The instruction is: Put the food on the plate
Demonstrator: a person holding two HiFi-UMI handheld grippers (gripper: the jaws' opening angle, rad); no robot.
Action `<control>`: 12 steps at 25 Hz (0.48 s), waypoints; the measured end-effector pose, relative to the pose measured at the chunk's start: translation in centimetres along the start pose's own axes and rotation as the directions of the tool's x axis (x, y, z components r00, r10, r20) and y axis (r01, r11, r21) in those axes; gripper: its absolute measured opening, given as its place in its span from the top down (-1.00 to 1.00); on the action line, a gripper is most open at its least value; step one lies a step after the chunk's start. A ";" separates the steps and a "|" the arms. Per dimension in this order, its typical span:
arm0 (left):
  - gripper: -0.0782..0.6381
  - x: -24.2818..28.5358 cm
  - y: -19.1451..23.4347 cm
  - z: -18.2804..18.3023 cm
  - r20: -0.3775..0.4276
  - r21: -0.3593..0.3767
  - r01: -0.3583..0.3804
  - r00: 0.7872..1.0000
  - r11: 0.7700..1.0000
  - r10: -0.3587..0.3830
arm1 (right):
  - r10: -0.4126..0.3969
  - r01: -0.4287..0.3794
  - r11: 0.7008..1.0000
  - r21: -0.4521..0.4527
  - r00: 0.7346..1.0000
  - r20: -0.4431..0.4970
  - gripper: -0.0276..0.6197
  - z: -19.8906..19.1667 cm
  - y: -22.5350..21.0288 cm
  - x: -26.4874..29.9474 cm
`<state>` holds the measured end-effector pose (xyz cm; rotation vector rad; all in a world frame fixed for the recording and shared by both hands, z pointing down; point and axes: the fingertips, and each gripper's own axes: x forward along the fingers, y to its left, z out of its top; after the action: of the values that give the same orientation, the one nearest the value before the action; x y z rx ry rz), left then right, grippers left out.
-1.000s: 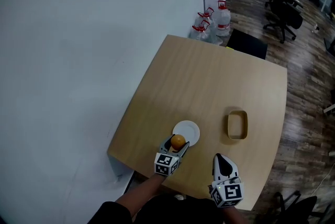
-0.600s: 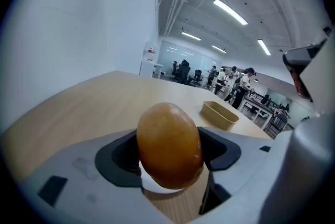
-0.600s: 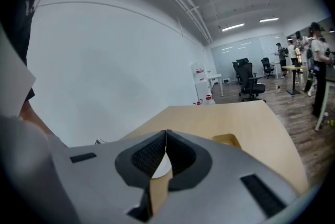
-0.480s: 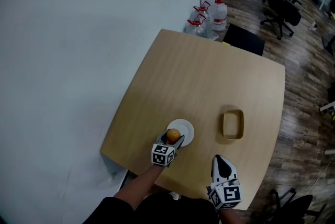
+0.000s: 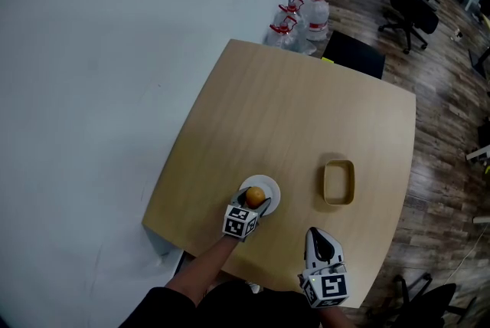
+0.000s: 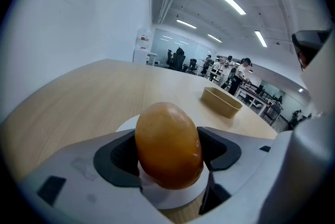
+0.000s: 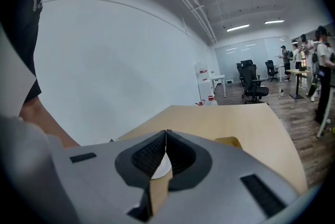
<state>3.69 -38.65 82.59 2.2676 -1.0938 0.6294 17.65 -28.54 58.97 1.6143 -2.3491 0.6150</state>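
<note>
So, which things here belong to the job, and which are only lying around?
Job: orange food, clamped in left gripper; white plate below it.
Lying about: tan tray, water bottles, office chairs; right gripper, shut, idle.

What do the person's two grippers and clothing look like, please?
Both the left claw and right claw are light grey plastic with black pads, each carrying a white cube of black square markers. The person wears a dark top.

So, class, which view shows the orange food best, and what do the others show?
The left gripper view: the orange food looms large, clamped between the jaws over the white plate. The head view shows it tiny; the right gripper view misses it.
</note>
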 end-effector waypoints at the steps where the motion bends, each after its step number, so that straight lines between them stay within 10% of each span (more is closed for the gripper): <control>1: -0.11 0.2 -0.2 -0.1 -0.018 0.022 0.003 1.000 1.000 -0.002 | 0.000 0.000 1.000 -0.001 1.000 0.001 0.73 0.0 -0.1 0.1; 12: -0.11 1.2 0.0 -0.6 -0.088 0.099 -0.007 0.996 0.995 0.016 | -0.046 0.046 0.999 0.010 0.999 0.019 0.73 1.0 -1.1 -0.2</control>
<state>4.30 -38.93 83.79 2.2936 -1.0550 0.7973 18.76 -29.20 58.20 1.6805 -2.3188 0.6051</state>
